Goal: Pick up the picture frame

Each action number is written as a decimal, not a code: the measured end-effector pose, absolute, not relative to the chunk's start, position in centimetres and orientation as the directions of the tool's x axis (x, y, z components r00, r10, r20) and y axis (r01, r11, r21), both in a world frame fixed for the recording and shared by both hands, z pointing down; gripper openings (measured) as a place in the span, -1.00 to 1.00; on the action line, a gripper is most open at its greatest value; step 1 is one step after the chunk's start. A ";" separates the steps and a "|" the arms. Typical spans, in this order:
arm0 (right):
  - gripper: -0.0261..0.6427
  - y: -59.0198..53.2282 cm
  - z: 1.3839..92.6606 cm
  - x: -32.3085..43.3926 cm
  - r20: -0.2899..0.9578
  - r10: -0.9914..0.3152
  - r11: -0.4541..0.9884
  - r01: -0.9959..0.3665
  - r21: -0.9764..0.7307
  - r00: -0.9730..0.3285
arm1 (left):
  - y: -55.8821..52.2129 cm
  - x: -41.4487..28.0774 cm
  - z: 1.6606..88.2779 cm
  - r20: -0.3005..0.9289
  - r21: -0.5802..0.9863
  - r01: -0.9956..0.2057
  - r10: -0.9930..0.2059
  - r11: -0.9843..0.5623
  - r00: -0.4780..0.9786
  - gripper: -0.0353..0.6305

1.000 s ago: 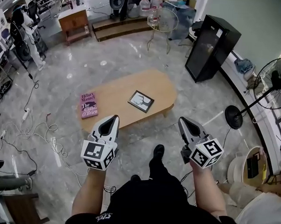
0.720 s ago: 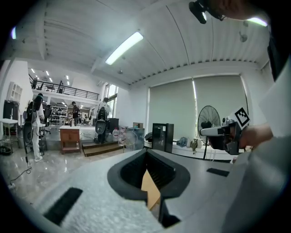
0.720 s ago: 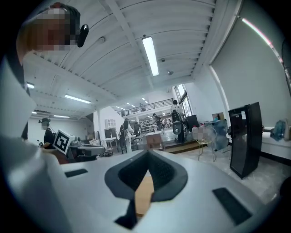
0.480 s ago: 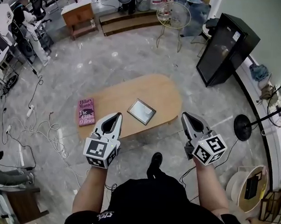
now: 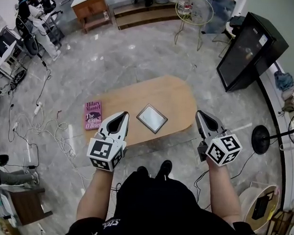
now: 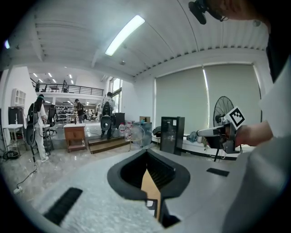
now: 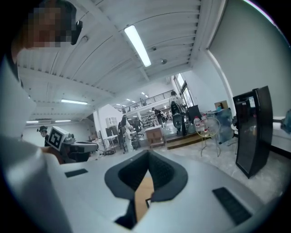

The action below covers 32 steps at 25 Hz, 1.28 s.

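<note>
- Holding the left gripper [image 5: 123, 115] with jaws pressed together and nothing between them, showing over the near edge of the table [image 5: 173, 96] in the head view.
- Holding the right gripper [image 5: 201, 114] closed and empty too, just off the table's near right corner.
- Finding the frame [image 5: 152, 118] lying flat and skewed on the table, close to the front edge, between the two grippers and nearer the left one, touching neither.
- Noting a book [image 5: 93, 115] lying apart from it at the table's left end.
- Judging the pick as not yet begun, with both sets of jaws needing to open before any grasp.
- Risking a shove instead of a grip: coming down with jaws closed, pushing the frame along the smooth wood, perhaps over the near edge.
- Risking a failed pinch: meeting only a thin rim on a flat-lying frame, scraping the wood and sliding off rather than getting under an edge.
- Risking breakage: reading the bright reflecting front as probably glass, so squeezing on the face, or dropping it onto the hard floor [image 5: 115, 55], likely cracking it.
- Risking a swing and slip: gripping one corner alone, leaving the weight hanging to one side and twisting out of the pads.
- Risking a clash: bringing both grippers onto so small a target from either side and knocking one against the other.
</note>
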State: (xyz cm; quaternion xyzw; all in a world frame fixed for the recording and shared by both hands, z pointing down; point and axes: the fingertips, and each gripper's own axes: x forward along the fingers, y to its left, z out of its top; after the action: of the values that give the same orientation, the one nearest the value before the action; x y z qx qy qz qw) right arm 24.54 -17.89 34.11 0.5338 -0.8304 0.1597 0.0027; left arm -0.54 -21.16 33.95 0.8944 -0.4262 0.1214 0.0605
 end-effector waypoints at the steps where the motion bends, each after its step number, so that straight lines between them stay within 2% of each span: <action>1: -0.91 -18.4 34.3 24.3 0.183 -0.883 0.381 -0.887 -0.262 -0.433 | -21.6 -0.6 34.2 0.268 0.008 -0.776 -0.746 -0.631 0.610 -0.87; 8: -0.91 -20.9 35.1 20.2 0.236 -0.860 0.400 -0.884 -0.241 -0.453 | -24.9 -2.8 35.1 0.242 0.067 -0.769 -0.737 -0.636 0.631 -0.87; 15: -0.91 -22.8 35.8 17.7 0.290 -0.877 0.330 -0.919 -0.216 -0.384 | -27.1 -5.7 36.7 0.231 0.161 -0.753 -0.717 -0.638 0.657 -0.87; 22: -0.91 -23.6 40.2 14.3 0.392 -0.835 0.337 -0.922 -0.192 -0.387 | -28.6 -7.8 41.2 0.275 0.213 -0.751 -0.699 -0.625 0.660 -0.87; 32: -0.90 -28.4 48.4 12.2 0.492 -0.733 0.425 -0.881 -0.209 -0.470 | -32.0 -8.0 47.4 0.344 0.237 -0.774 -0.694 -0.588 0.633 -0.87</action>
State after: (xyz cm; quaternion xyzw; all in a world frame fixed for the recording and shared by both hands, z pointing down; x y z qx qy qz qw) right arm 12.20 -28.36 48.38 0.4876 -0.8277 0.2234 0.1653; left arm -8.03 -32.02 47.39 0.8844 -0.4147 0.1082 0.1847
